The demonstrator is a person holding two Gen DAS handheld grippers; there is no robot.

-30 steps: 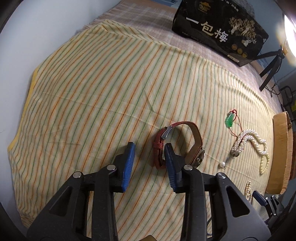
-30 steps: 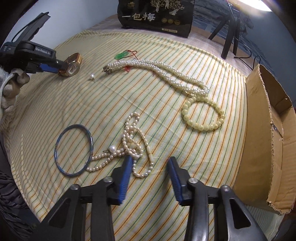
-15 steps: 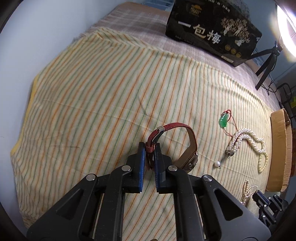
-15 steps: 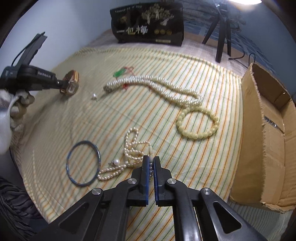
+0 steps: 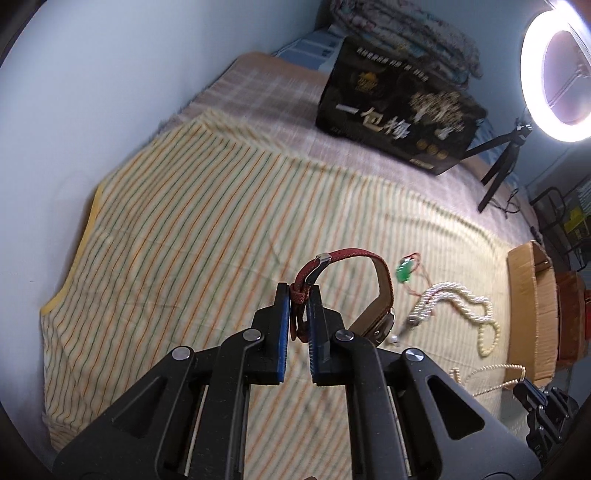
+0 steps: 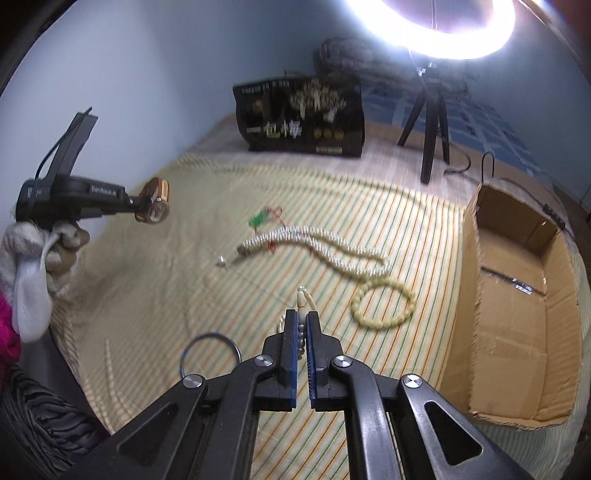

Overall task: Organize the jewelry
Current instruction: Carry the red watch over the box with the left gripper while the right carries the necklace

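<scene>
On the left, a gloved hand (image 6: 44, 243) carries the left hand-held gripper (image 5: 299, 295), its 2 blue pads pinching the red strap of a watch (image 5: 347, 280). The watch hangs clear of the striped cloth (image 5: 184, 229), its gold-toned case dangling at the gripper's tip (seen sideways in the right wrist view). Just right of the watch, a green pendant (image 5: 404, 271) on red cord lies on the cloth, with a thick twisted pearl necklace (image 6: 314, 243) beside it and a small loose pearl (image 6: 221, 261) near that necklace's end. A yellowish bead bracelet (image 6: 384, 304) touches the necklace's far end. Nearer the camera, a blue bangle (image 6: 210, 350) lies flat. The right hand-held gripper (image 6: 301, 325) is pressed together on a thin pearl strand (image 6: 302, 295), part of it poking out past the tips. Further right stands an open cardboard box (image 6: 517, 314). At the back sit a black printed box (image 6: 299, 118) and a ring light (image 6: 432, 33) on a tripod.
</scene>
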